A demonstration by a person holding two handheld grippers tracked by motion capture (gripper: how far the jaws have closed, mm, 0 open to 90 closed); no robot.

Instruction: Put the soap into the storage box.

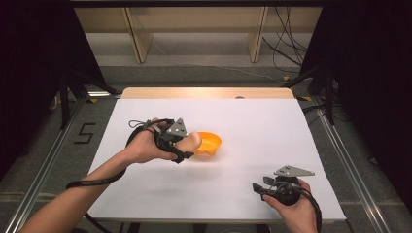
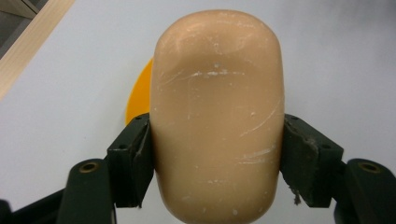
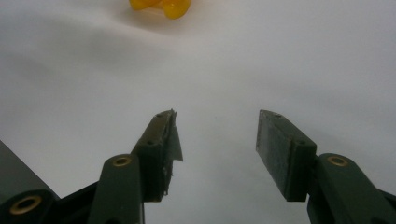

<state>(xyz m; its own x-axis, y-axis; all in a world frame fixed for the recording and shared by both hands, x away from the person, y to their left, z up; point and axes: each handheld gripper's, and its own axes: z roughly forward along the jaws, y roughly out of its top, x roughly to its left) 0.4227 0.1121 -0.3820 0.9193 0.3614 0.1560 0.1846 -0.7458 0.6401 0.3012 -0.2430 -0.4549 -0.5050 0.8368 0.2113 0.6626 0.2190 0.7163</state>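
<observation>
A tan rounded bread-like piece (image 2: 217, 116) sits clamped between the jaws of my left gripper (image 2: 217, 161), whose pads press on both its sides. In the high view the left gripper (image 1: 190, 144) holds that tan piece (image 1: 193, 141) just left of an orange bowl (image 1: 208, 142) on the white table. The bowl's orange rim (image 2: 137, 100) peeks out behind the piece. My right gripper (image 1: 260, 185) rests near the table's front right, held in a hand. Its jaws (image 3: 217, 140) stand apart with nothing between them, and the orange bowl (image 3: 161, 6) lies far ahead.
The white table sheet (image 1: 252, 131) has free room on the right and at the front. A wooden strip (image 1: 204, 92) runs along the far edge. Beyond it stand wooden shelf legs (image 1: 138, 39) and loose cables (image 1: 286, 48) on the floor.
</observation>
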